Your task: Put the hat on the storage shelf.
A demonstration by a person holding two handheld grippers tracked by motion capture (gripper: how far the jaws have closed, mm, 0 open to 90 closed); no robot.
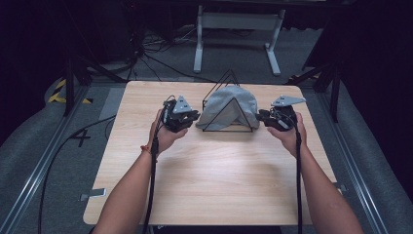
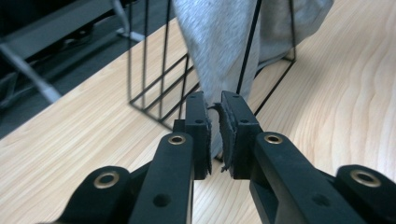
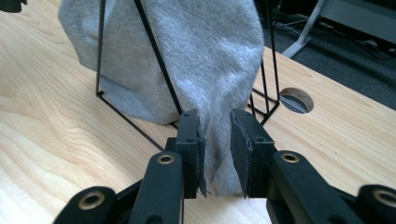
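On the wooden table (image 1: 204,165), the person's left hand (image 1: 164,135) holds the left gripper (image 1: 191,117) just left of a black wire rack (image 1: 229,127) draped with a grey cloth (image 1: 230,108). In the left gripper view, that gripper (image 2: 214,135) has its jaws nearly together, with a thin edge of the grey cloth (image 2: 219,56) running down into the narrow gap between them. The pads look pinched on that edge, though the contact itself is mostly hidden by the jaws. The rack's black wires (image 2: 154,88) stand just ahead and to the left of the jaws, and the cloth hangs over the frame straight ahead.

The cloth covers the rack's peaked top, and a triangular wire end shows against its front.

To the right of the rack, the right hand (image 1: 292,134) holds the right gripper (image 1: 260,117) at the cloth's right edge. In the right gripper view, this gripper (image 3: 217,154) stands with its jaws parted. A hanging fold of the grey cloth (image 3: 205,60) drops between them without being squeezed. A round hole in the tabletop (image 3: 295,100) lies ahead and to the right of the jaws, beyond the rack's wires (image 3: 156,60).
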